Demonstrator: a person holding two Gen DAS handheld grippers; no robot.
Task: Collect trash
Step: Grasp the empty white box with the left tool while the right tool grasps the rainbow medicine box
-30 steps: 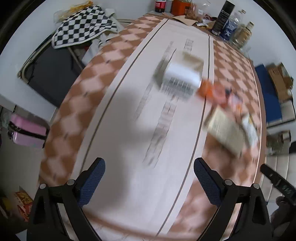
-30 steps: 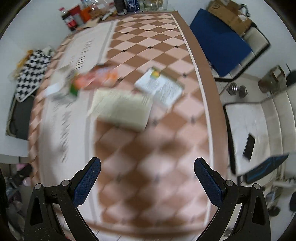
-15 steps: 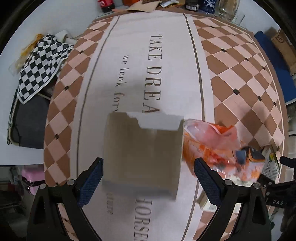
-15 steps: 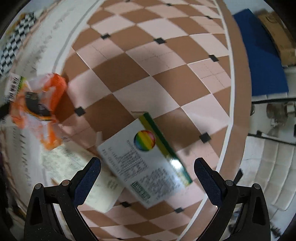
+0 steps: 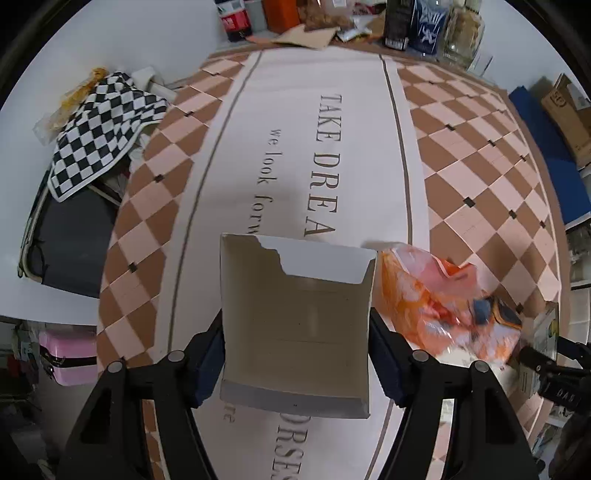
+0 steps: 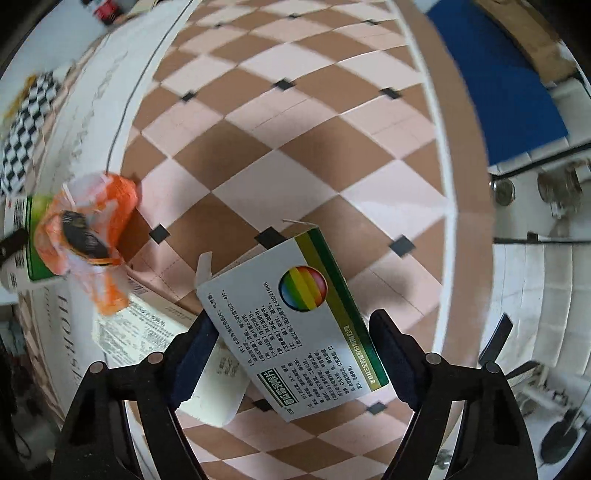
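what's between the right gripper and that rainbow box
Nothing visible. The rainbow box already sits between the closing jaws of the right gripper; the left pad seems to touch its edge, the right pad stands just clear.

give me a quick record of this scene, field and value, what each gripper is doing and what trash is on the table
surface: checkered tablecloth with a printed white centre strip
left gripper: jaws closing around an open, torn cardboard box
right gripper: jaws closing around a flat white box with a rainbow circle
other trash: crumpled orange plastic wrapper beside the torn box; printed paper leaflet under the rainbow box's edge
table's far end: bottles and jars
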